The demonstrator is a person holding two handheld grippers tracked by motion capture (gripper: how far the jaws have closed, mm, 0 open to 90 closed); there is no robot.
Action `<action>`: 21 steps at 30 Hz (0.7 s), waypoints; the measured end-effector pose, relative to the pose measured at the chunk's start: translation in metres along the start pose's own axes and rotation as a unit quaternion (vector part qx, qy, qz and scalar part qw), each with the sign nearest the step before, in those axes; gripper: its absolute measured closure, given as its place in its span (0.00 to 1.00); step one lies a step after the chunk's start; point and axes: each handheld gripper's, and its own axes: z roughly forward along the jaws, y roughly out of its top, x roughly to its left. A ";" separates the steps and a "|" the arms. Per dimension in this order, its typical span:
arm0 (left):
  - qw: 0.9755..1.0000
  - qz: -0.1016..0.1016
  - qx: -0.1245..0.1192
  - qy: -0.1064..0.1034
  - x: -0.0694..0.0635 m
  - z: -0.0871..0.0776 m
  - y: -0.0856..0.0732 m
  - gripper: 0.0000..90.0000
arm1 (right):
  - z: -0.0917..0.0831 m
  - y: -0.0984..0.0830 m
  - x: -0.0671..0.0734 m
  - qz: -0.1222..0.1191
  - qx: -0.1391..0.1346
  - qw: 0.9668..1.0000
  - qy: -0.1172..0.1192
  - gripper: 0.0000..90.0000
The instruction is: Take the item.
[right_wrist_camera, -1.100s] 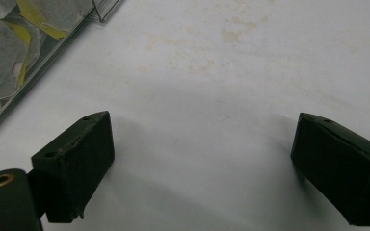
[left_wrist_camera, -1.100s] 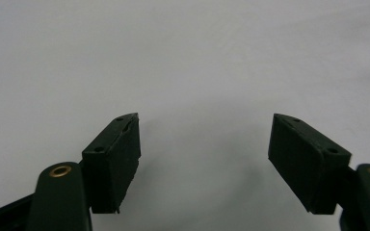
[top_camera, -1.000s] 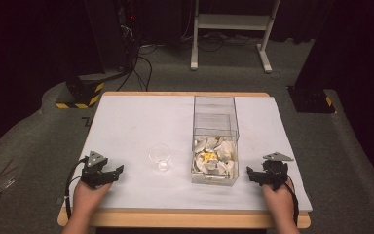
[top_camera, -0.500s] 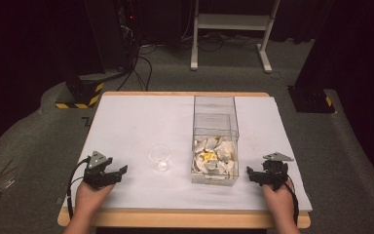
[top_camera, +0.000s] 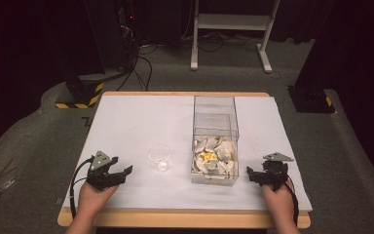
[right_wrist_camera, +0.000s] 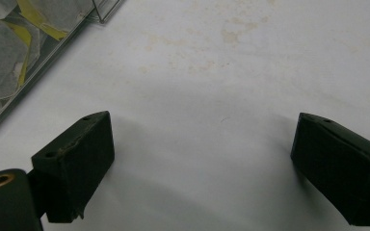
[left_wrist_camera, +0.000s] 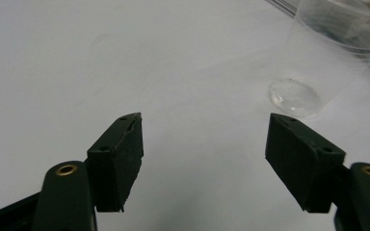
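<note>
Clear plastic cup (top_camera: 159, 157) stands upright on the white table cover (top_camera: 126, 126), ahead of and to the right of the left gripper (top_camera: 119, 174); we see it apart from the fingertips, not between them. In the left gripper view the cup (left_wrist_camera: 327, 57) sits up-right of the right-hand pad (left_wrist_camera: 296, 156), near but not touching; its round base rests flat on the cover. No print or label readable on the cup.

Left gripper: jaws spread wide, nothing between them, bare cover under the gap (left_wrist_camera: 204, 159). Held in the person's left hand (top_camera: 93, 199), cable looping off its left side.

Clear box (top_camera: 215, 141) w/ open top lies between the two grippers, just right of the cup. Its near half holds white tea-bag sachets (top_camera: 214, 158), some w/ yellow tags; the far half looks bare. We can't read any writing on the tags.

Right gripper (top_camera: 253, 176): jaws wide apart too, holding nothing, pointing left toward the box's near corner. In the right gripper view the box wall (right_wrist_camera: 38, 57) is up-left of the left pad (right_wrist_camera: 77, 159), not touching. Faint brownish stains on the cover ahead of the fingers (right_wrist_camera: 231, 33).

A dark mark, maybe a letter, at the cover's left edge; unreadable.
</note>
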 end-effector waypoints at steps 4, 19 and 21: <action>1.000 0.005 -0.002 -0.007 -0.004 0.000 0.003 0.33 | 0.000 0.000 0.000 0.000 0.000 1.000 0.000 0.09; 0.999 0.023 -0.008 -0.032 -0.023 0.002 0.014 0.34 | 0.000 0.000 0.000 0.000 -0.001 1.000 0.000 0.09; 0.999 0.032 -0.007 -0.029 -0.025 0.004 0.016 0.34 | 0.000 0.000 0.000 0.000 -0.001 1.000 0.000 0.09</action>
